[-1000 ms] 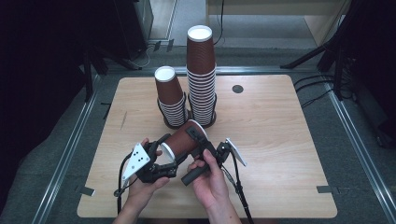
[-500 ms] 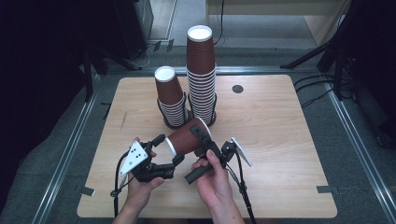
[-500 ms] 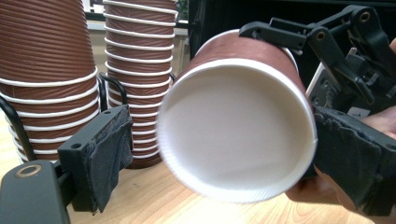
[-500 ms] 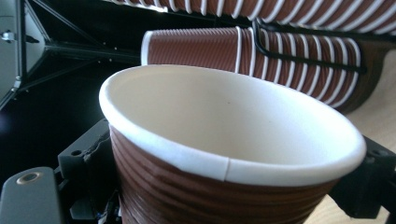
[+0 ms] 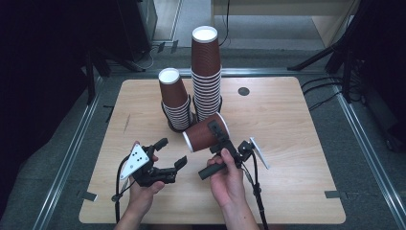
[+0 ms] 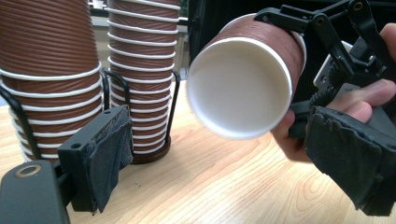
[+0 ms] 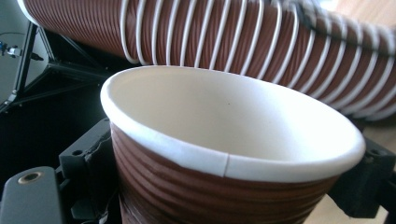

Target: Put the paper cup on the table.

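Above table point(image 5: 287, 124) | cup point(image 5: 203, 133) sideways, mouth toward left gripper point(image 5: 170, 158)

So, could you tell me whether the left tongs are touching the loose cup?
Apart: the high view shows bare table between the left tongs and the cup.

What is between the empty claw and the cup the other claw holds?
Nothing: in the high view, bare table lies between the left gripper and the cup.

A brown ribbed paper cup point(image 5: 203, 134) with a white inside is being held tipped on its side above the table, its open mouth turned toward the left gripper point(image 5: 168, 154)
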